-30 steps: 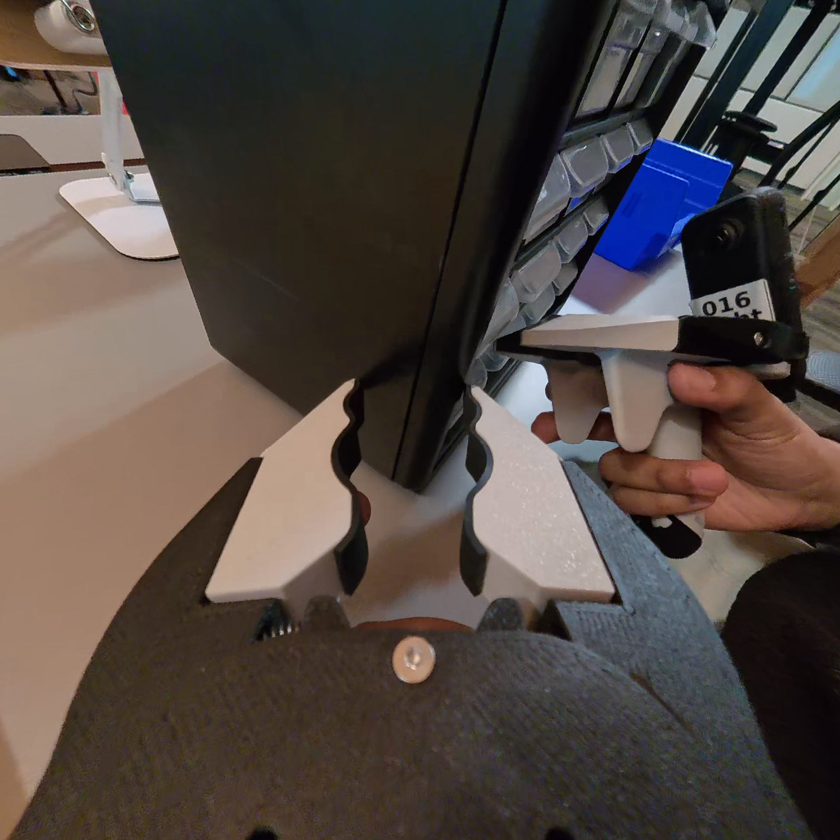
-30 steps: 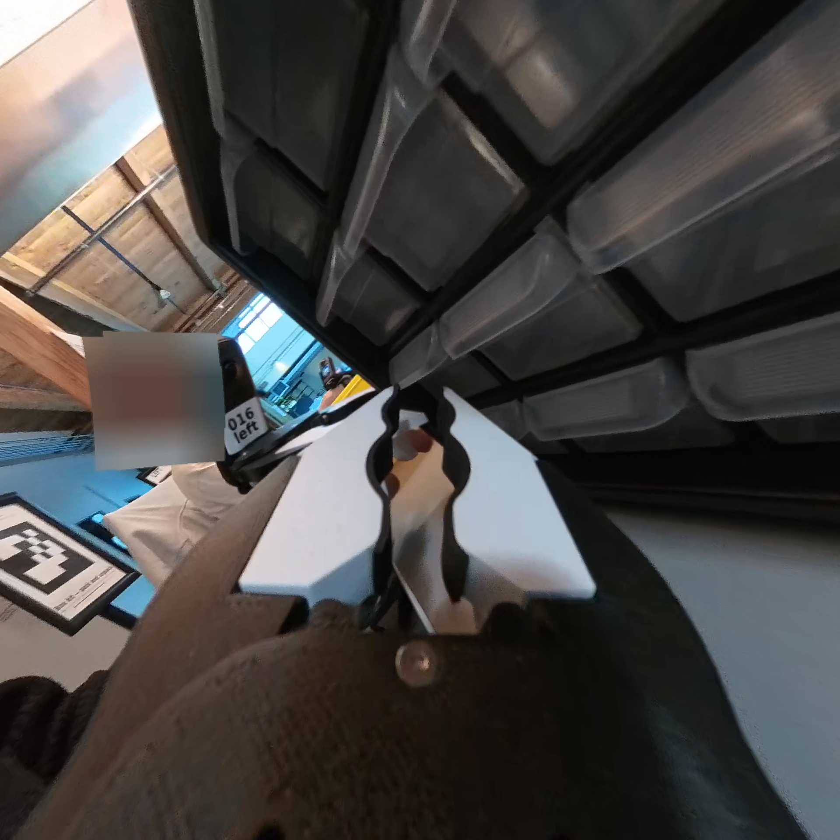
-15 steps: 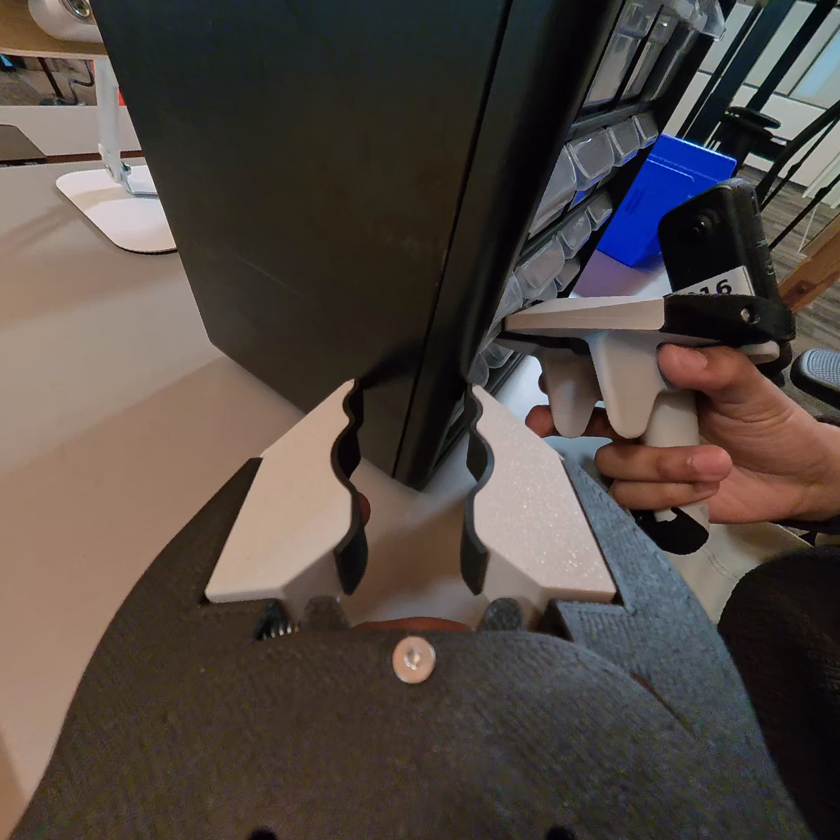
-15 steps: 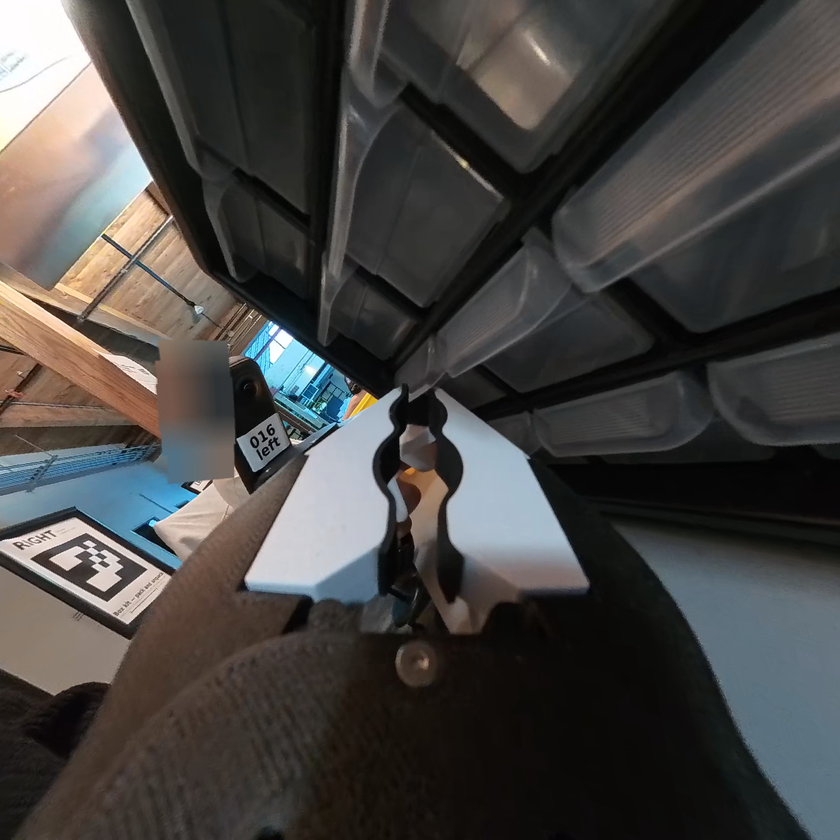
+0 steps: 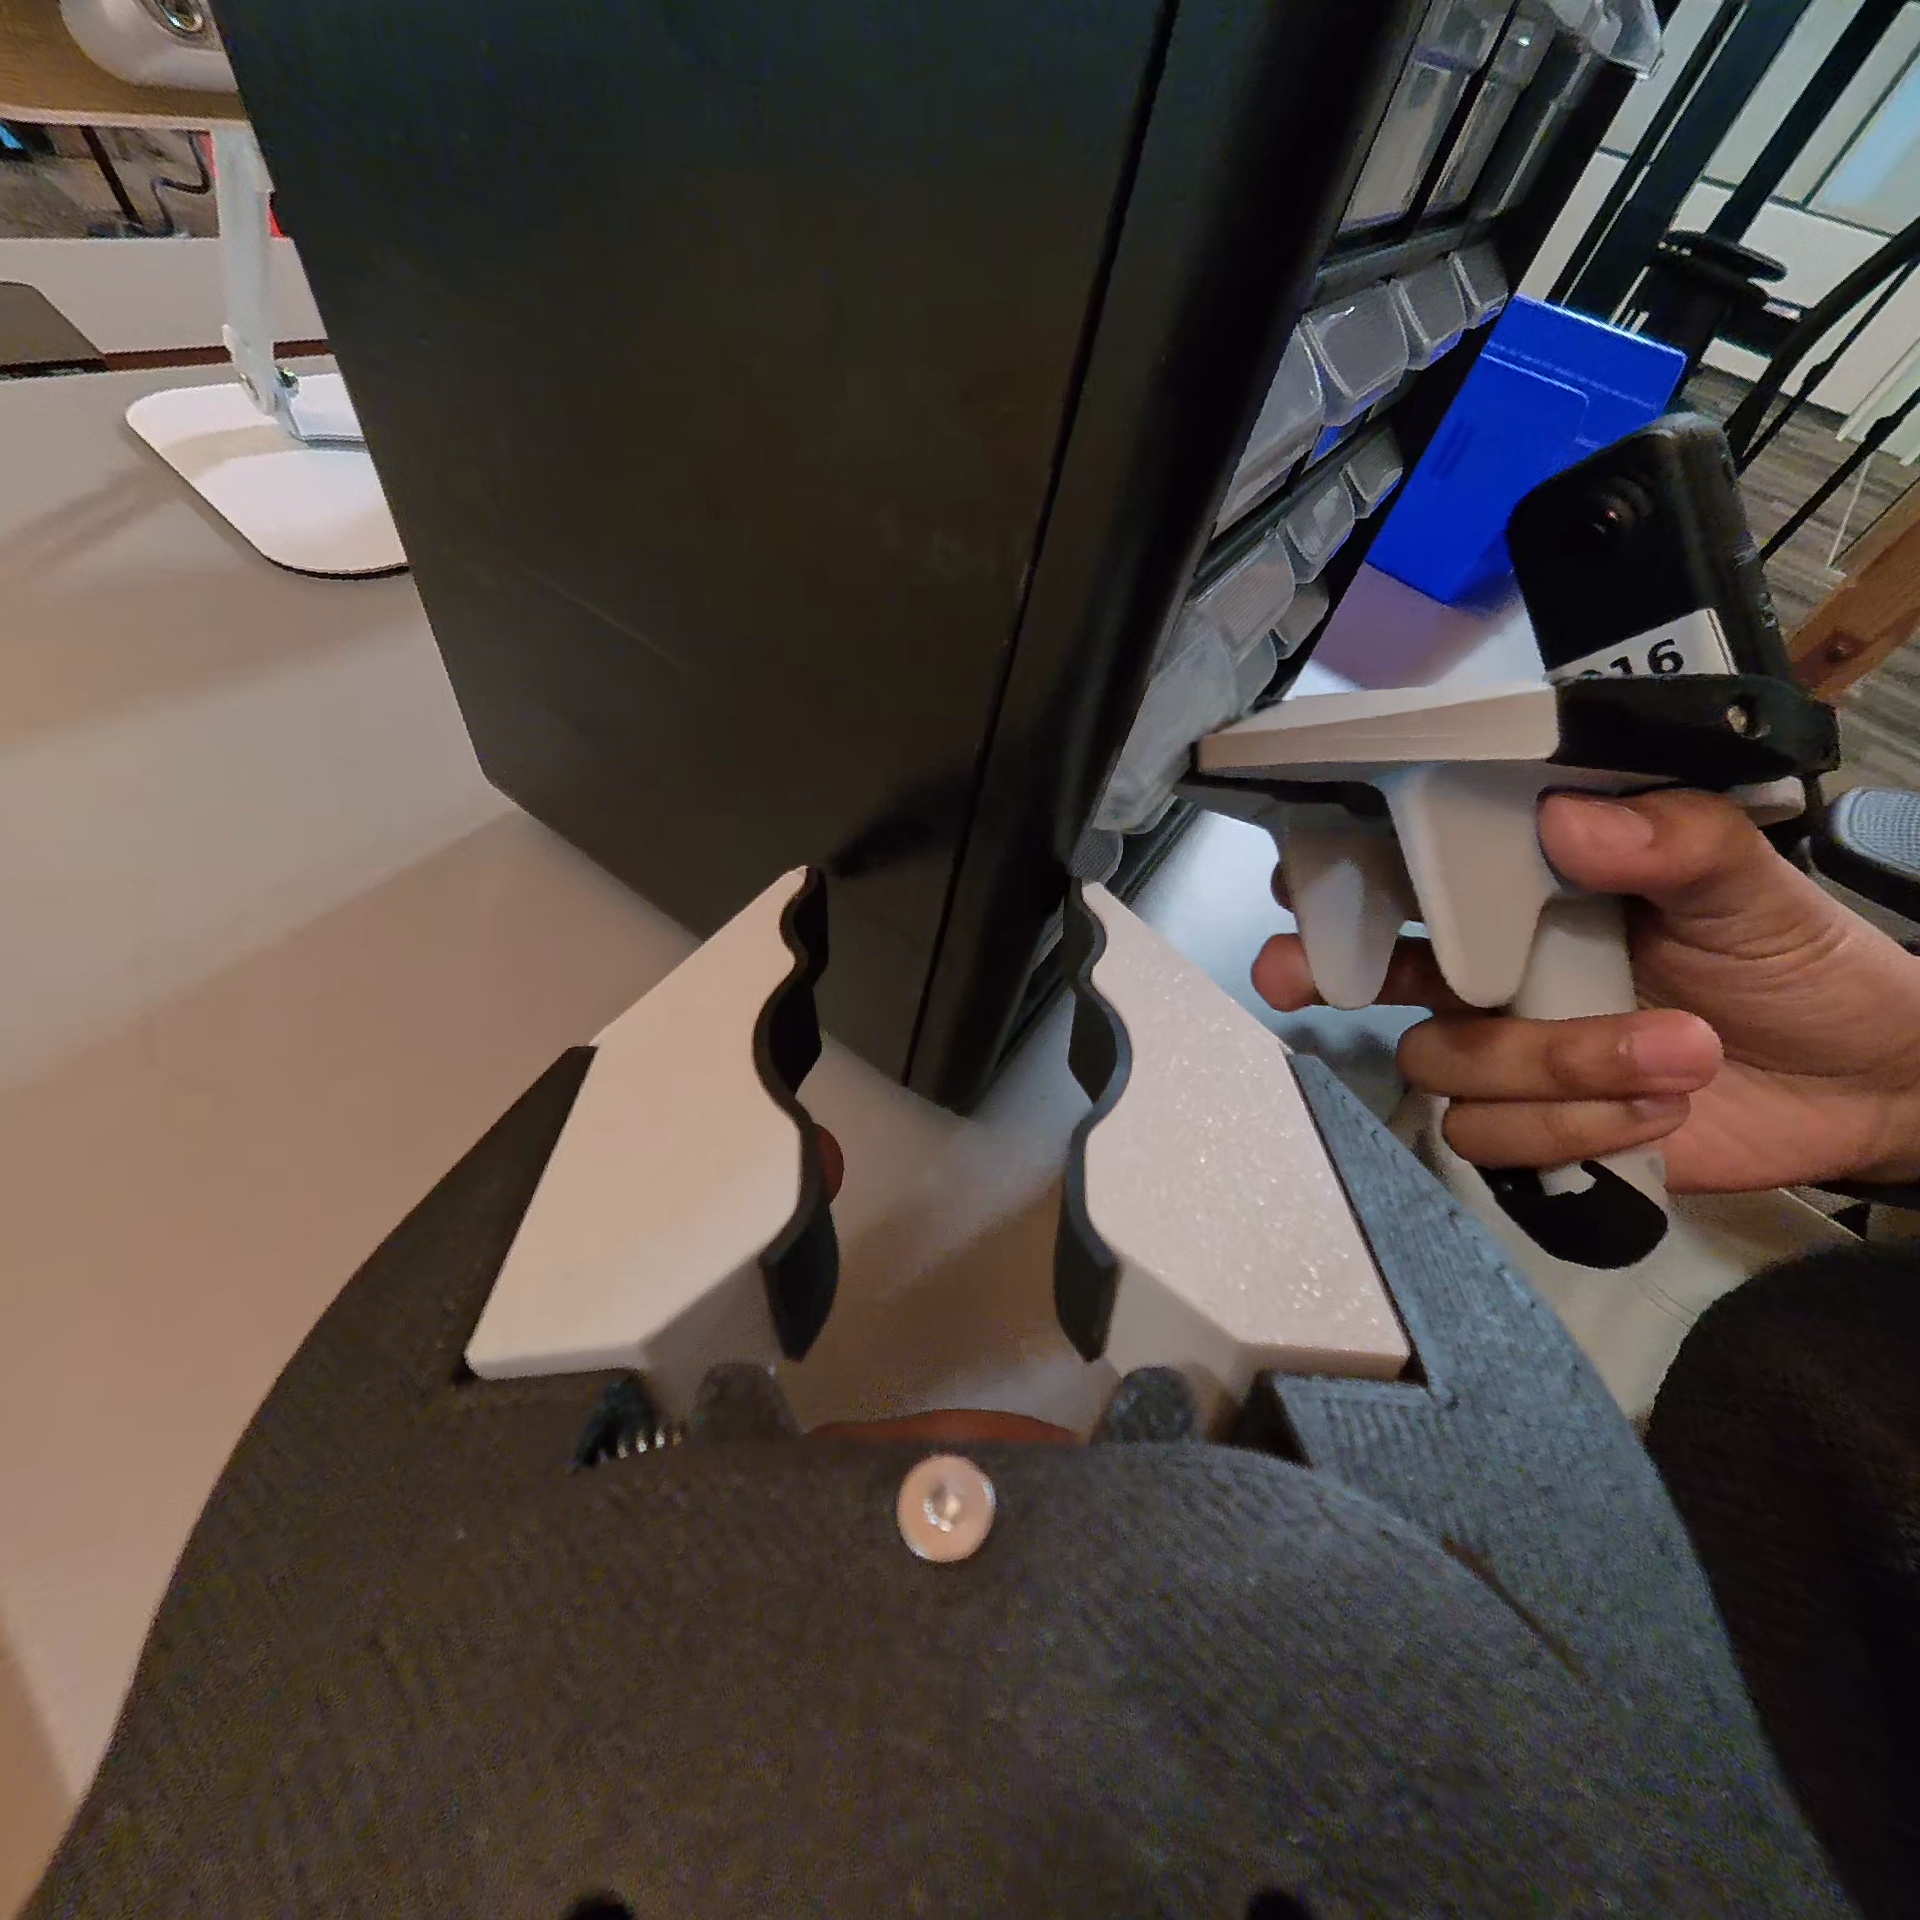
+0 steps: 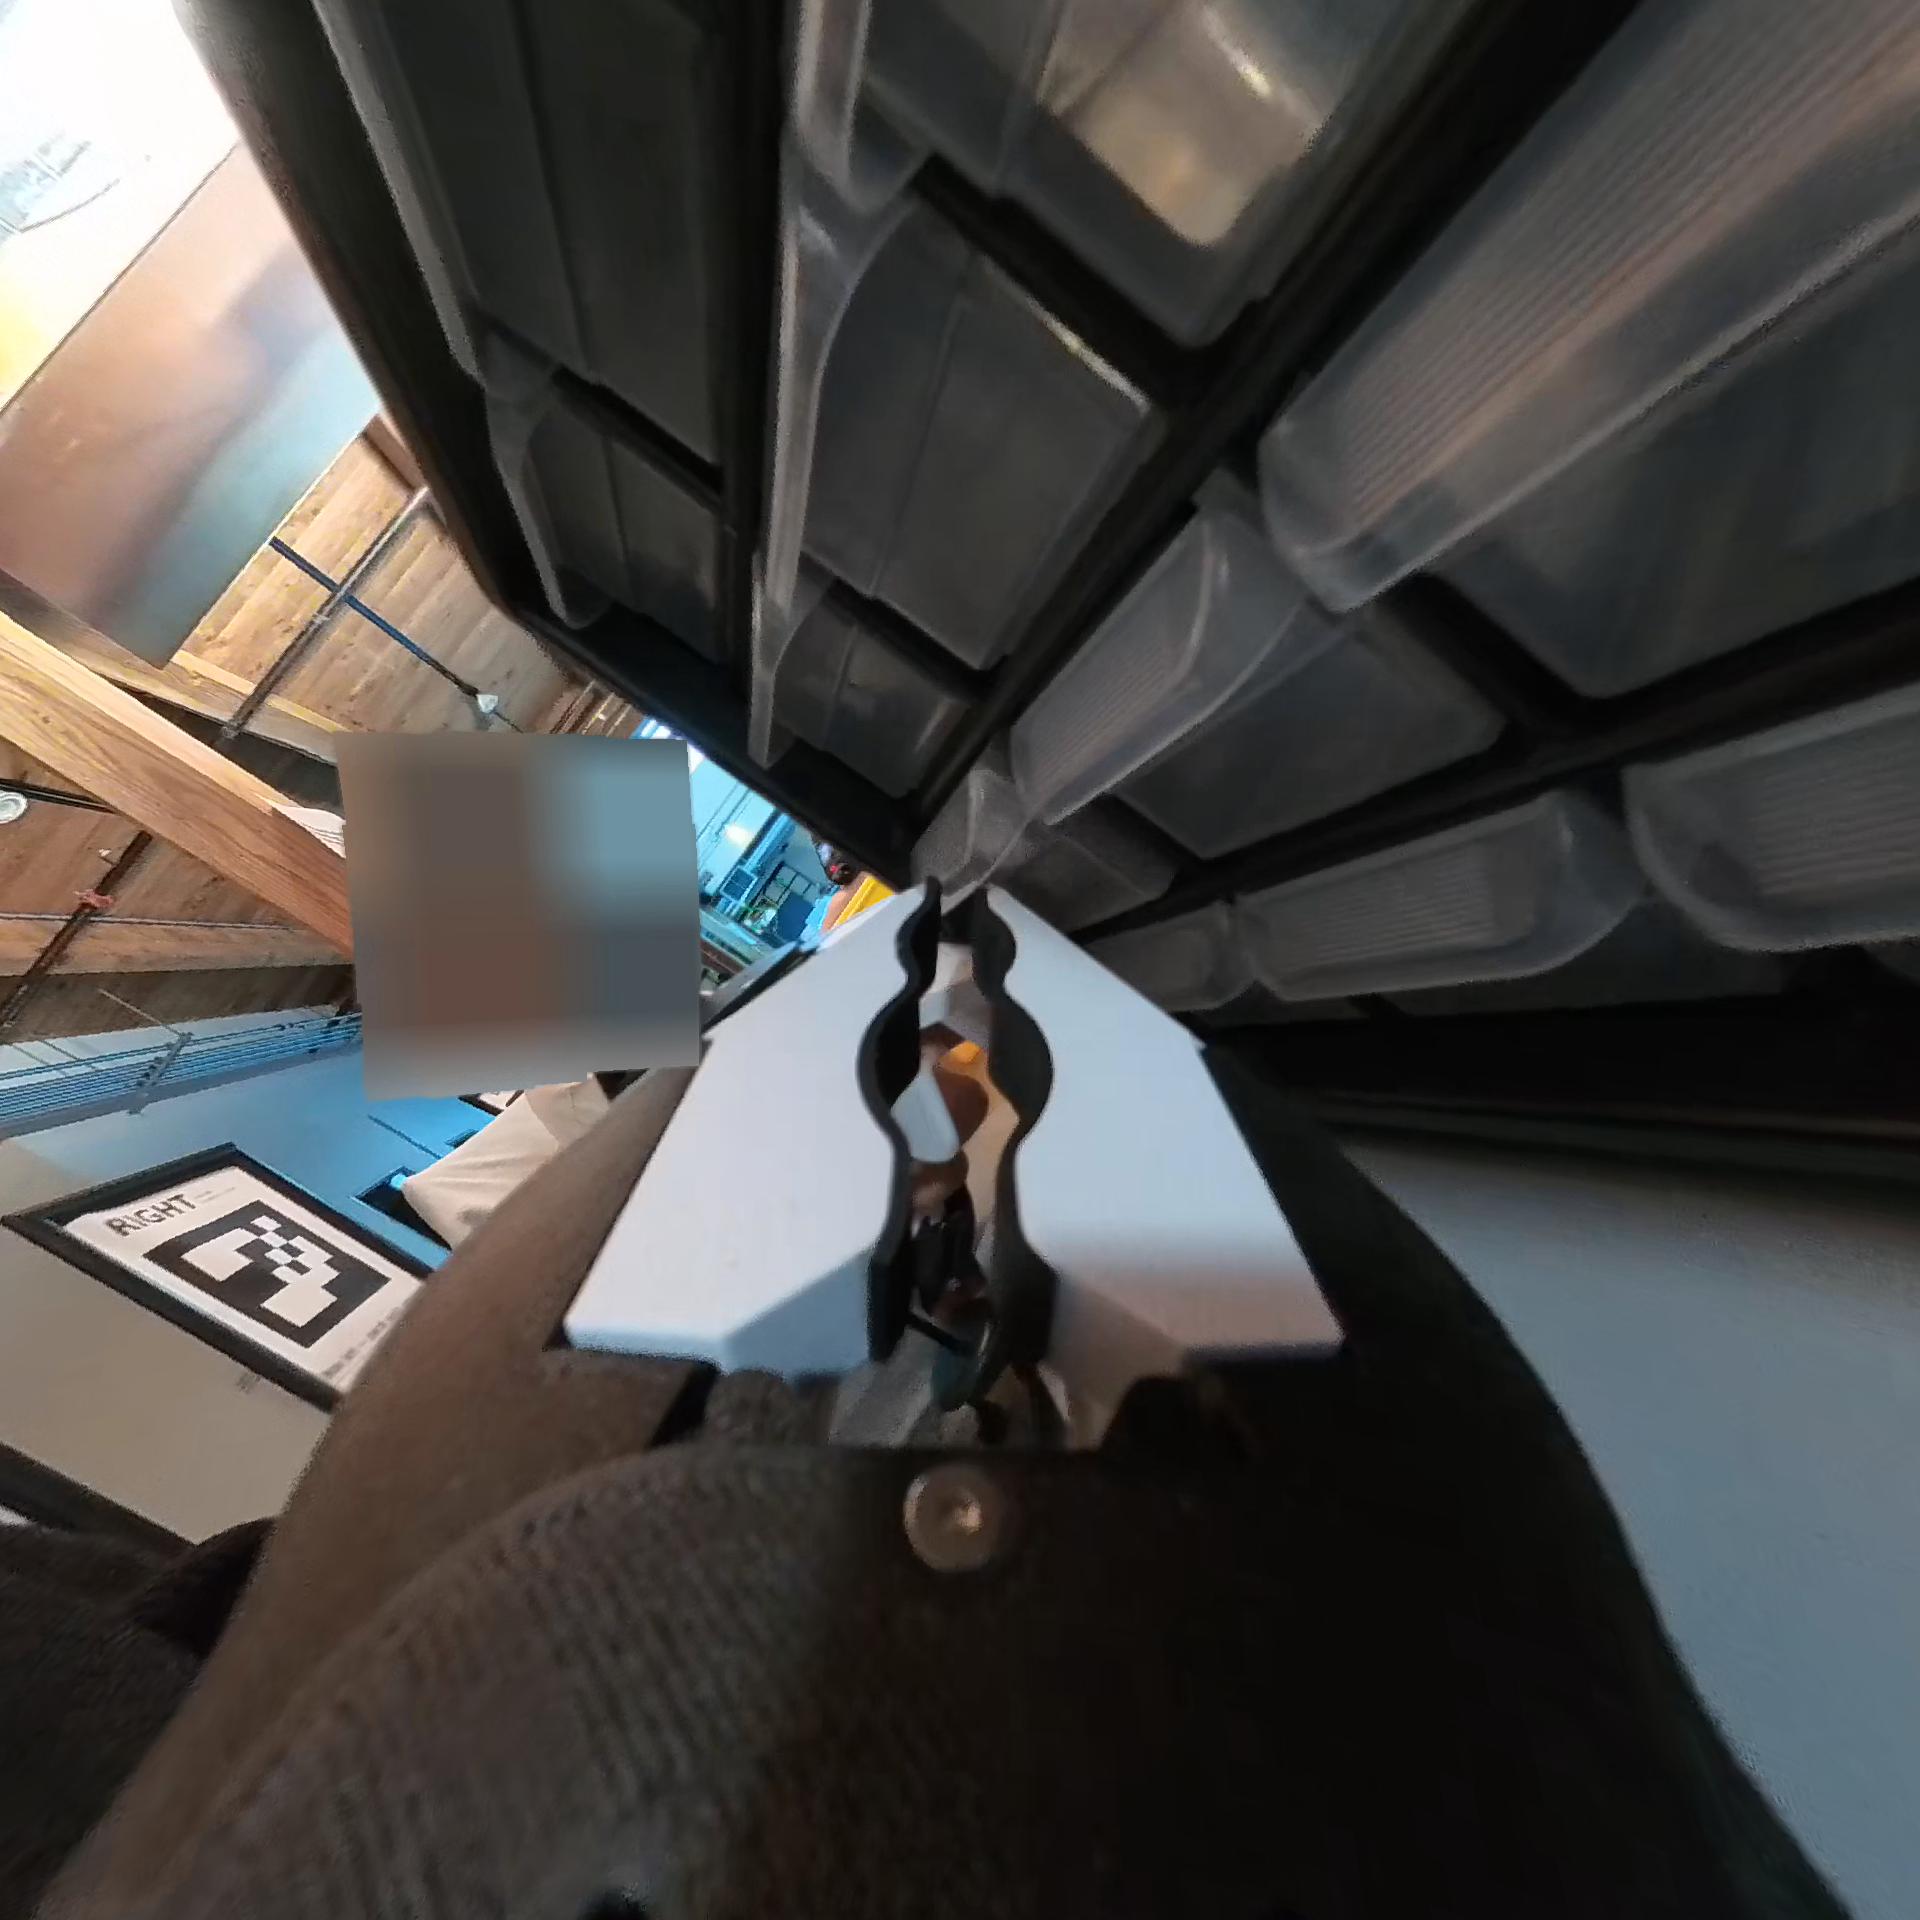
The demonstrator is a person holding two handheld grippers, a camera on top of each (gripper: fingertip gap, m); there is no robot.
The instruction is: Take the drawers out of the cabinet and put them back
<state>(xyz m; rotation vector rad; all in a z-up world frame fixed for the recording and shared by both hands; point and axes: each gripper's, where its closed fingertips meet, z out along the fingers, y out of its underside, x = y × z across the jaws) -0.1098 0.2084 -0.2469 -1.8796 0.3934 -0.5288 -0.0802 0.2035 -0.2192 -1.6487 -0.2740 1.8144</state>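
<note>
A black cabinet (image 5: 727, 416) with rows of clear plastic drawers stands on a pale table (image 5: 208, 935). My left gripper (image 5: 943, 909) holds the cabinet's lower front corner, one finger on each side of its front edge. My right gripper (image 6: 954, 902) is low at the cabinet front (image 6: 1226, 436). Its fingertips are pinched on the clear handle lip of a low drawer (image 6: 971, 842) near the cabinet's left edge. The left wrist view shows the right gripper (image 5: 1205, 764), held by a hand (image 5: 1714, 987), with its tip against that low drawer. All drawers in view sit in their slots.
A blue bin (image 5: 1527, 436) stands on the table behind the right gripper. A white stand base (image 5: 270, 468) sits left of the cabinet. A framed black-and-white marker card (image 6: 260, 1268) shows at the left of the right wrist view.
My right gripper's fingers have closed from a visible gap to a pinch on the drawer's handle lip. The left gripper has stayed at the cabinet corner.
</note>
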